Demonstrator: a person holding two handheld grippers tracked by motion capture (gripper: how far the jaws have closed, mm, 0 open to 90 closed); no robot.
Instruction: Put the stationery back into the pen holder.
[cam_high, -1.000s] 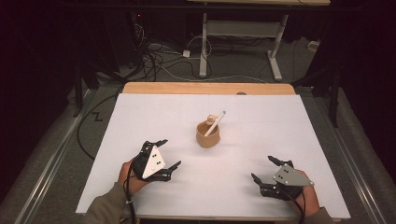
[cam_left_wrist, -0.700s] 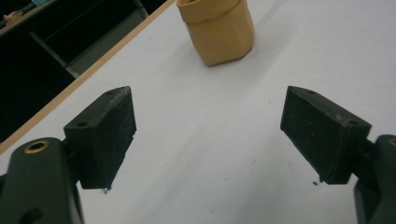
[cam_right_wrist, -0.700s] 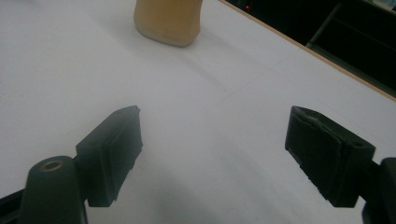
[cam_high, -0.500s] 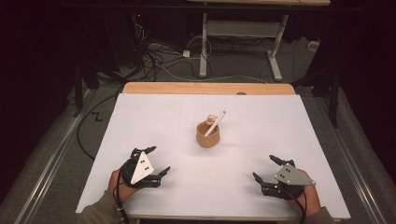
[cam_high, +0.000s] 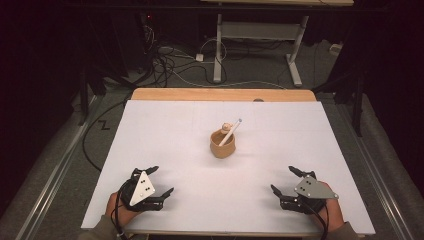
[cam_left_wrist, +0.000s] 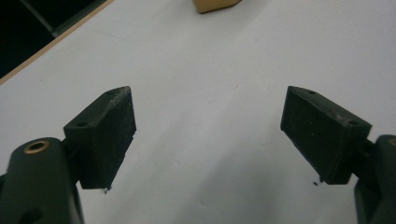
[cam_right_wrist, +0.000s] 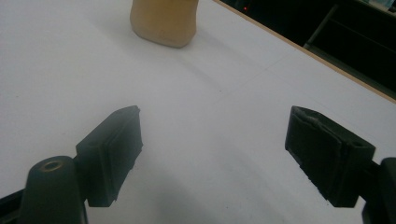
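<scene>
Nothing was held: the left hand-held gripper and the right hand-held gripper were seen low over the white counter, jaws spread wide and empty. No step appeared begun. Ahead of both, between them and well apart, a tan cup stood upright, a white stick leaning from it.

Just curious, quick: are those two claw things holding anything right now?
Left hand-held gripper: open, holding nothing.
Right hand-held gripper: open, holding nothing.
</scene>
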